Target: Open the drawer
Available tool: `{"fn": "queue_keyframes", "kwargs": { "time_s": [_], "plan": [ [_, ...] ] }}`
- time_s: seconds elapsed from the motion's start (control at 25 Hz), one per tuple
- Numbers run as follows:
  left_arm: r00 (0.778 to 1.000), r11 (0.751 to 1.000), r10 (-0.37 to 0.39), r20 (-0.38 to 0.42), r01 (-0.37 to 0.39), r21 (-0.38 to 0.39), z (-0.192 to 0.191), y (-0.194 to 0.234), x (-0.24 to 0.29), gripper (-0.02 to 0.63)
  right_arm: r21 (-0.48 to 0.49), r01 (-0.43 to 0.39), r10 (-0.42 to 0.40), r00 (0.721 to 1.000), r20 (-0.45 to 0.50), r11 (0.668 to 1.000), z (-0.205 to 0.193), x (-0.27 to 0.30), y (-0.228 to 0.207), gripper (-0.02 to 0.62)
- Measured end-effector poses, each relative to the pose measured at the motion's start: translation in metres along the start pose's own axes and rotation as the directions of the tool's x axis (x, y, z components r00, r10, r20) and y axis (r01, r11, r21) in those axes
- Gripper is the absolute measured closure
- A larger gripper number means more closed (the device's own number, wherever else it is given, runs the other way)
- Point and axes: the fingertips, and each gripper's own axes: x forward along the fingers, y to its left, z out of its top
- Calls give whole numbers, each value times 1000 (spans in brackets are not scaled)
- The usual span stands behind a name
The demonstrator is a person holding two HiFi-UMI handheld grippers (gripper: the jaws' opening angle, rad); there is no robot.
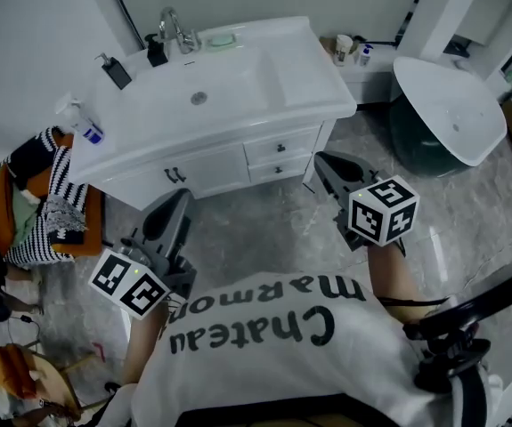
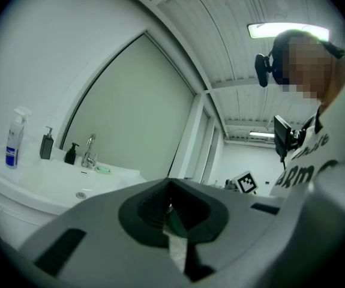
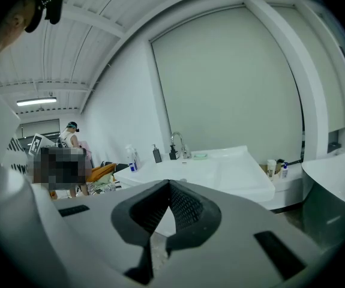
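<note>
A white vanity [image 1: 211, 154] with a sink stands ahead of me in the head view. At its right front are two small drawers, the upper drawer [image 1: 280, 147] above the lower drawer [image 1: 278, 169], both closed, each with a dark knob. My right gripper [image 1: 321, 159] is shut and empty, its tip just to the right of the drawers and apart from them. Lower left, my left gripper [image 1: 182, 197] is shut with nothing in it, below the cabinet door [image 1: 193, 172]. In the right gripper view the vanity [image 3: 232, 176] lies beyond the jaws, which hide the drawers.
A white bathtub [image 1: 447, 105] stands at the right. A chair with striped clothes [image 1: 46, 198] is at the left of the vanity. A spray bottle [image 1: 82, 123], soap dispensers [image 1: 116, 70] and a faucet [image 1: 177, 32] sit on the counter. Another person [image 3: 71, 138] stands far off.
</note>
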Motion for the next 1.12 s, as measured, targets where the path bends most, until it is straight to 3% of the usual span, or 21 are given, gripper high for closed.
{"fn": "queue_keyframes", "kwargs": {
  "time_s": [0.32, 0.6, 0.68, 0.8, 1.0, 1.12],
  "plan": [
    [998, 999, 28, -48, -29, -14, -24, 28, 40, 597, 34, -9, 10, 999, -32, 999, -15, 44, -21, 592],
    [994, 993, -80, -78, 87, 83, -69, 52, 82, 598, 110, -43, 45, 999, -13, 993, -50, 95, -39, 592],
    [989, 989, -99, -106, 109, 101, -84, 65, 96, 598, 125, -35, 39, 999, -29, 992, -64, 111, -49, 592],
    [981, 989, -125, -151, 136, 65, -113, 85, 117, 598, 157, -16, 25, 998, -54, 987, -91, 137, -68, 592],
    [967, 991, -113, -227, 125, 39, -161, 115, 152, 598, 285, -7, 37, 995, -98, 958, -147, 178, -92, 592],
    [960, 990, -126, -251, 138, 31, -180, 124, 165, 598, 309, 10, 30, 992, -125, 951, -180, 198, -106, 592]
  ]
}}
